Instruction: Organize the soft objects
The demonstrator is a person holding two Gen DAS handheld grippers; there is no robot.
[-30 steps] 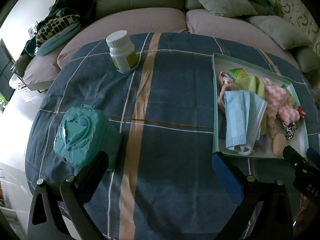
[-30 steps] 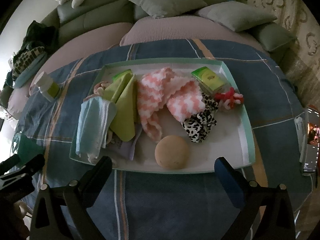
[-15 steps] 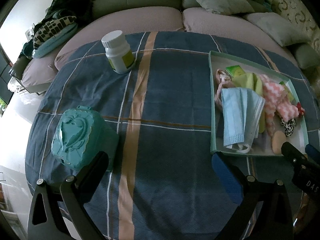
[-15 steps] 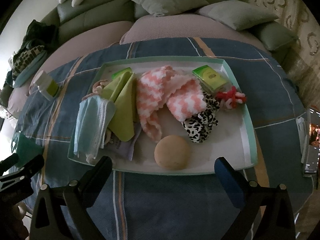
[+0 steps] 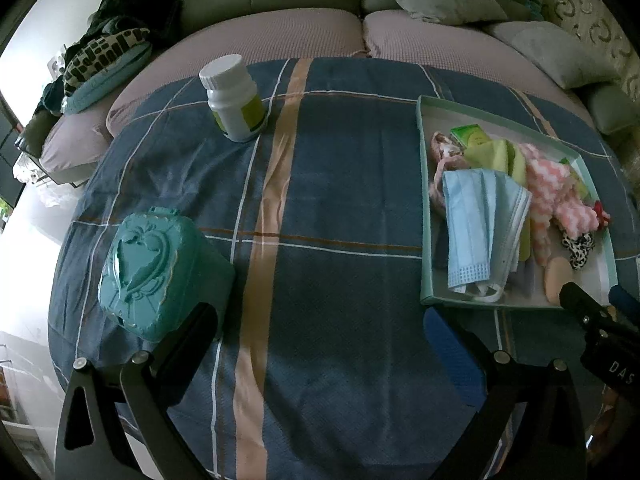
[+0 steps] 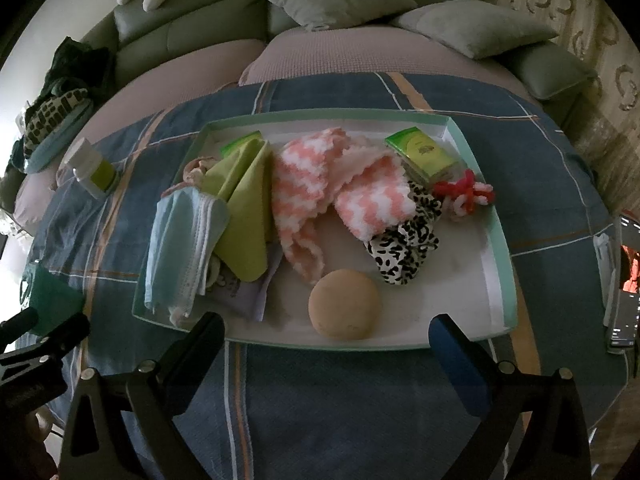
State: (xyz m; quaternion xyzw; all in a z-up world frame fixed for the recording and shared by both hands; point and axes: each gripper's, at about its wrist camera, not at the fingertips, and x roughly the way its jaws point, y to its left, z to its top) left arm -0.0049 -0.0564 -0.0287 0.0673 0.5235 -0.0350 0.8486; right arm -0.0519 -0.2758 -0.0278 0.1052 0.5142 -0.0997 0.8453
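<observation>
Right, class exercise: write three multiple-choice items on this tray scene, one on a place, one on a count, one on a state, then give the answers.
1. Where does the round tan sponge puff lie?
A. near edge of the mint-rimmed white tray
B. beside the white pill bottle
C. on the sofa

2. How many green tissue packets are in the tray?
A. none
B. two
C. five

3. How is the right gripper?
A. shut on the pale blue face mask
B. open, holding nothing
C. shut on the bottle

Answers: 1 A, the puff sits by the tray's near rim. 2 B, one packet at the far right corner, another behind the lime-green folded cloth. 3 B, fingers spread, nothing between them.
</observation>
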